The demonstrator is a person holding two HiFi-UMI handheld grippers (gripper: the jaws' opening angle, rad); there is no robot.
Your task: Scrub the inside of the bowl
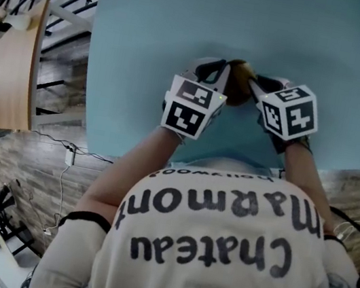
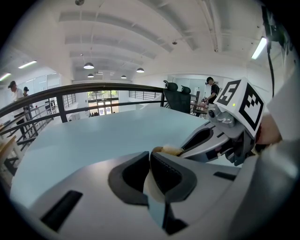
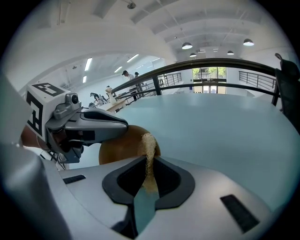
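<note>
With your left gripper [image 2: 149, 159] clamped on the round brown bowl [image 3: 117, 146] and your right gripper [image 3: 148, 164] pinching the tan fibrous scrub pad [image 3: 148, 145], you seem mid-scrub, so press the pad inside and circle.

support: one round, pale blue table [image 1: 153, 25], top smooth, spreading ahead of and to both sides of the left gripper [image 1: 222, 71] and right gripper [image 1: 251, 83]. on it: one brown bowl [image 3: 119, 147], between the two grippers. whether its base sits flat cannot be told.
</note>
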